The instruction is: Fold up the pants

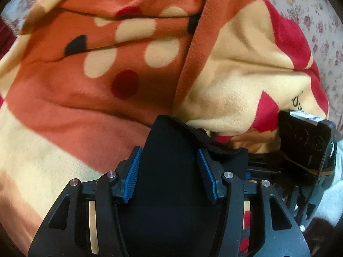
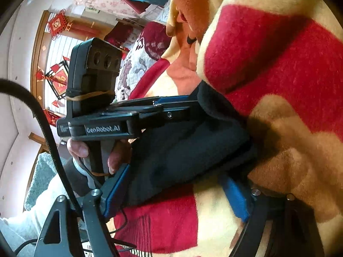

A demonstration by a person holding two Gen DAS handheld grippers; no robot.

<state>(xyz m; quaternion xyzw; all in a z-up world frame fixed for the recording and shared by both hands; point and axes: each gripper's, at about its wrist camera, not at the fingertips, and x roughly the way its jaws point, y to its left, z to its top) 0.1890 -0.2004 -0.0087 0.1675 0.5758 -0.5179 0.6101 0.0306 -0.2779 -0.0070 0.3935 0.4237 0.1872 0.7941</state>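
Folded black pants [image 1: 169, 171] are held over a patterned fleece blanket [image 1: 64, 98]; left gripper [image 1: 169, 167] is clamped on the bundle, blue pads pressed against its sides; right gripper [image 2: 178, 186] straddles the same fabric, contact of its pads cannot be told; left hand [image 2: 96, 152] is seen on its handle.

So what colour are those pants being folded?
Black, plain and unpatterned. The pants show best in the left wrist view, against the orange, cream and red blanket.

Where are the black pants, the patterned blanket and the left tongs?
black pants [image 1: 171, 171], left wrist view, folded middle.
patterned blanket [image 1: 64, 90], left wrist view, orange patch.
left tongs [image 2: 178, 105], right wrist view, between the tips.
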